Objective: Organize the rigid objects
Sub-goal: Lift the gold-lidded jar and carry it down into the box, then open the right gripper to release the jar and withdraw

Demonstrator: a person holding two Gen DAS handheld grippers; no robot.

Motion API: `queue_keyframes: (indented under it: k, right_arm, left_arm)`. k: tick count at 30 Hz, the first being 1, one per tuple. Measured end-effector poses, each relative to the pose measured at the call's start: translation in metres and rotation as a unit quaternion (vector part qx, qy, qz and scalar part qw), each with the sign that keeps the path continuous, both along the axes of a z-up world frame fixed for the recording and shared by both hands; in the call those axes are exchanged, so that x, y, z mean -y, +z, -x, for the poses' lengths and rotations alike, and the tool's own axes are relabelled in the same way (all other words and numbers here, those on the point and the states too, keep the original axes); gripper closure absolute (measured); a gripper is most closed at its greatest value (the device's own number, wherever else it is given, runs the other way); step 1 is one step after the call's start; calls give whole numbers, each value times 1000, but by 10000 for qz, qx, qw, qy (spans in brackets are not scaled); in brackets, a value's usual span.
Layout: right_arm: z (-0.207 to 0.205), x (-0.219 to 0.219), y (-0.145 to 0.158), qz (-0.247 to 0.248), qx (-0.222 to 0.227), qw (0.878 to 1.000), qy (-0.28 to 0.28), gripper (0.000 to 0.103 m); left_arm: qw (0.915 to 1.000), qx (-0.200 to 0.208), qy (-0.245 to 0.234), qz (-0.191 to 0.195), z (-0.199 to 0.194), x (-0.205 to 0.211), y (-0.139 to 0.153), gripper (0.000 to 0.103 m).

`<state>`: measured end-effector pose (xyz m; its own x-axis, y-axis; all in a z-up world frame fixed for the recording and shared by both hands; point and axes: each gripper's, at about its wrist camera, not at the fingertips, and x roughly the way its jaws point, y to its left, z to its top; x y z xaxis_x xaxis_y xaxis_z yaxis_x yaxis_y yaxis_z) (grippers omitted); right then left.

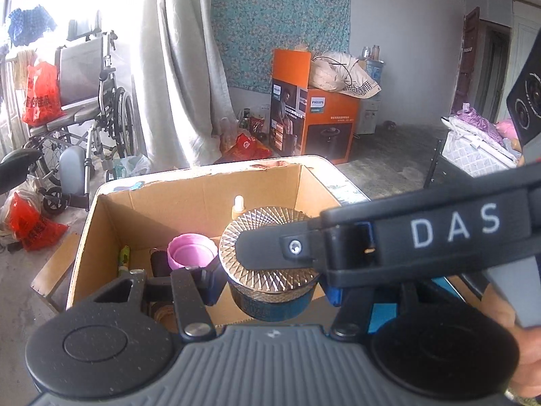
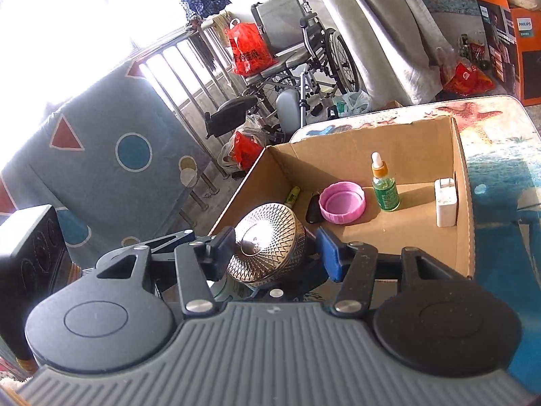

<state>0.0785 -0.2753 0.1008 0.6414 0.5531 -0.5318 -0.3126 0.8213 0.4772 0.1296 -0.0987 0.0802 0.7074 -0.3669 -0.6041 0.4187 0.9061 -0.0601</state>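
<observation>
A round jar point(image 1: 274, 304) with a shiny ribbed metal lid point(image 1: 267, 223) hangs over the near edge of an open cardboard box point(image 1: 203, 196). My left gripper point(image 1: 270, 286) is shut on the jar's body, a pad pressing each side. One finger point(image 1: 304, 250) of my right gripper lies across the lid. In the right wrist view the lid point(image 2: 267, 247) sits between the fingers of my right gripper point(image 2: 274, 253). Its left pad is against the rim and its right pad stands a little apart, so it is open.
Inside the box point(image 2: 389, 142) are a pink cap point(image 2: 342, 203), a green dropper bottle point(image 2: 385, 186), a white charger point(image 2: 445, 203), a green tube point(image 2: 293, 194) and a black item point(image 2: 312, 209). The box rests on a sea-patterned table point(image 2: 500, 169). A wheelchair point(image 1: 91, 101) and an orange carton point(image 1: 314, 115) stand beyond.
</observation>
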Motion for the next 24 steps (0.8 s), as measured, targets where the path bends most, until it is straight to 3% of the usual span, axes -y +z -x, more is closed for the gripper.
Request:
queue_keyframes:
  k: [7,12,18,24]
  right_arm:
    - [-79,0,-8,235,-639,9975,210,48]
    - [-130,-6,-46,293,-1350,9897,384,47]
    - [-154,-17,-82,430,-1874,9799,533,47]
    - [-164,-20,-99,467,-2153,9738,560,47]
  left_arm:
    - [9956,-899,256,118,-71,0,-26,46]
    - [9888,-1440,397,32,-94,-3,-53,46]
    - [9807,-1893,496,-34,-106,0,-72,46]
    - [9752,-2140,571,53,-111,-1,-82,46]
